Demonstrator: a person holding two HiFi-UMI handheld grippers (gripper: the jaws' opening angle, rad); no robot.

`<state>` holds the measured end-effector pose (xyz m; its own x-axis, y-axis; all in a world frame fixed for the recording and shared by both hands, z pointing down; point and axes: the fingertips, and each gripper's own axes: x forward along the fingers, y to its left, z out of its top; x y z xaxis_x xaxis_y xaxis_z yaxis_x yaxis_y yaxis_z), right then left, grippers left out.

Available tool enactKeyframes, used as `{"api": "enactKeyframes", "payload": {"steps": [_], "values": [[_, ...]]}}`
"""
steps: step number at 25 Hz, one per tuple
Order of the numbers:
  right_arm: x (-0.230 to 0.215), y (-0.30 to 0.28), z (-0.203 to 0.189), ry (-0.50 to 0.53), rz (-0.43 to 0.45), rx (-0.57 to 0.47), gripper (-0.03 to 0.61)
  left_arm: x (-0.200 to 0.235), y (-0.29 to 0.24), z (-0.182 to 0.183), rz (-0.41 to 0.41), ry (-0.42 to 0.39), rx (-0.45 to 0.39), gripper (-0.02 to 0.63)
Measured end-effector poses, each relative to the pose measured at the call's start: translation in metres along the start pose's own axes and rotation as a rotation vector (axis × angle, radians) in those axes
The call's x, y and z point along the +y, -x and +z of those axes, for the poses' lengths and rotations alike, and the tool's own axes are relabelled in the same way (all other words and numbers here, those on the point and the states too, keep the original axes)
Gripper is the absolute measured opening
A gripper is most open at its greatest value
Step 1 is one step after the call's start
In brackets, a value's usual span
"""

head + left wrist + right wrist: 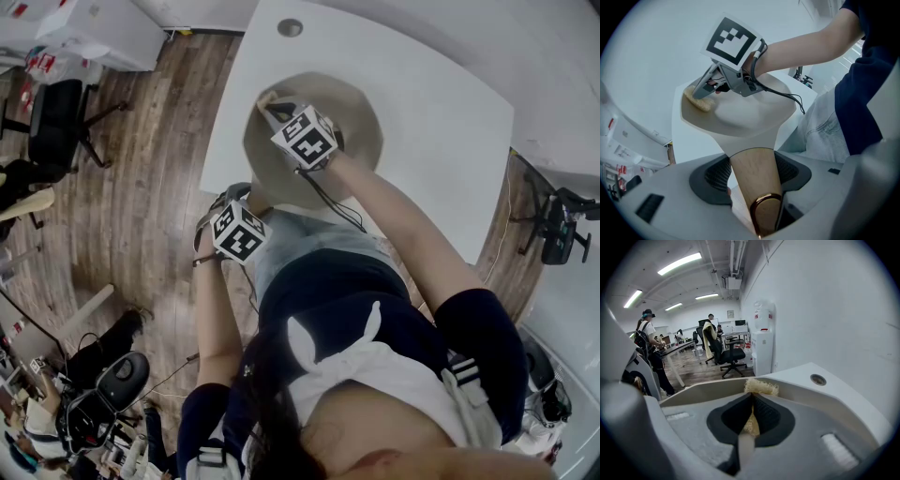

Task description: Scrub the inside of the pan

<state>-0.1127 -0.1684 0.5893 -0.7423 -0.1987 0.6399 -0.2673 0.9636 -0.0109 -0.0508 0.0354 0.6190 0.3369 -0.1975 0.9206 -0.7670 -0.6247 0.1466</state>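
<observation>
A beige pan [352, 117] rests on the white table [441, 141]. Its wooden handle [754, 183] points toward me. My left gripper [752, 171] is shut on that handle, near the table's front edge in the head view [234, 202]. My right gripper [274, 111] reaches into the pan at its far left side. It is shut on a yellow fibrous scrubber [761, 386], which presses against the pan's inner wall [708, 390]. In the left gripper view the scrubber [698, 102] sits at the pan's left rim under the right gripper [704, 91].
A round grommet hole [290, 27] lies in the table beyond the pan. Wood floor [141, 187] runs along the table's left. Office chairs [729, 355], a water dispenser [761, 343] and people [647, 343] stand farther back in the room.
</observation>
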Motion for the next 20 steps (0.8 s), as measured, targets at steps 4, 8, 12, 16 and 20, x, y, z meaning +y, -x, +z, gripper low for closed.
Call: {"api": "enactKeyframes", "payload": {"steps": [4, 8, 12, 16, 20], "values": [[-0.007, -0.002, 0.000, -0.002, -0.025, 0.002, 0.009, 0.003, 0.000, -0.001, 0.001, 0.000, -0.003, 0.270], [-0.013, -0.005, -0.001, -0.005, -0.080, 0.015, 0.009, 0.005, 0.001, -0.005, -0.004, 0.000, -0.010, 0.270], [-0.022, -0.005, -0.006, -0.019, -0.114, 0.034, 0.009, 0.006, 0.001, -0.005, -0.007, 0.005, -0.015, 0.270], [-0.033, -0.001, -0.013, -0.051, -0.147, 0.051, 0.009, 0.004, 0.002, -0.006, -0.012, 0.015, -0.023, 0.268], [-0.045, 0.004, -0.016, -0.075, -0.163, 0.063, 0.009, 0.005, 0.002, -0.006, -0.014, 0.017, -0.024, 0.268]]}}
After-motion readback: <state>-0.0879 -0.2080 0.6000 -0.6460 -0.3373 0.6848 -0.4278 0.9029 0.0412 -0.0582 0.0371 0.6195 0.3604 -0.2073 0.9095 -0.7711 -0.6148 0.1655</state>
